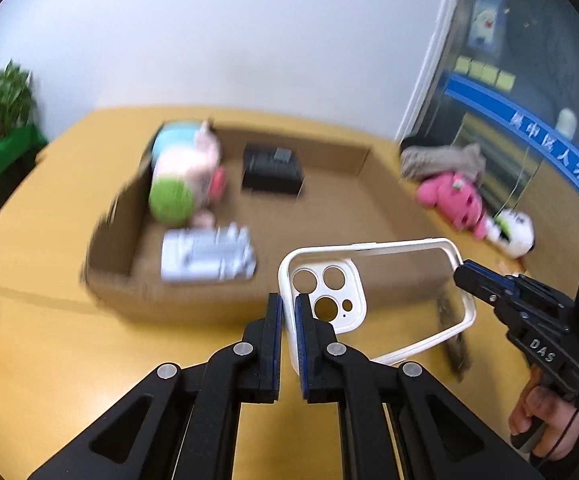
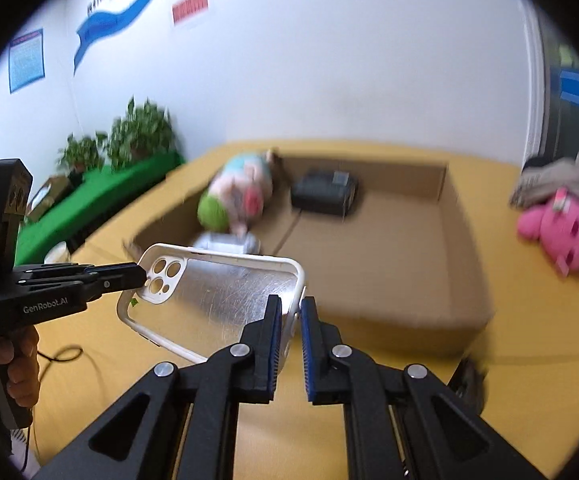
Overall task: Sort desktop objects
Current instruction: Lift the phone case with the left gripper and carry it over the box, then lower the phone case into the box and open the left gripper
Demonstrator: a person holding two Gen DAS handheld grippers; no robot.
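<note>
My left gripper (image 1: 289, 316) pinches the camera end of the phone case (image 1: 393, 280); my right gripper (image 2: 291, 320) is nearly closed on its opposite rim. The case hangs above the tabletop (image 1: 49, 360), just before the box's (image 1: 193, 300) near wall; open floor lies right of the black device (image 1: 272, 168).

We see box (image 1: 249, 300) right half bare: open floor behind near wall, room for gripper there. Left half crowded: plush (image 1: 185, 176) at far left, white pack (image 1: 207, 256) just in front of it, black case (image 1: 273, 170) at back centre. Right of box, pink toy (image 1: 453, 200) and grey cloth (image 1: 441, 160) block table (image 1: 49, 360) edge.
</note>
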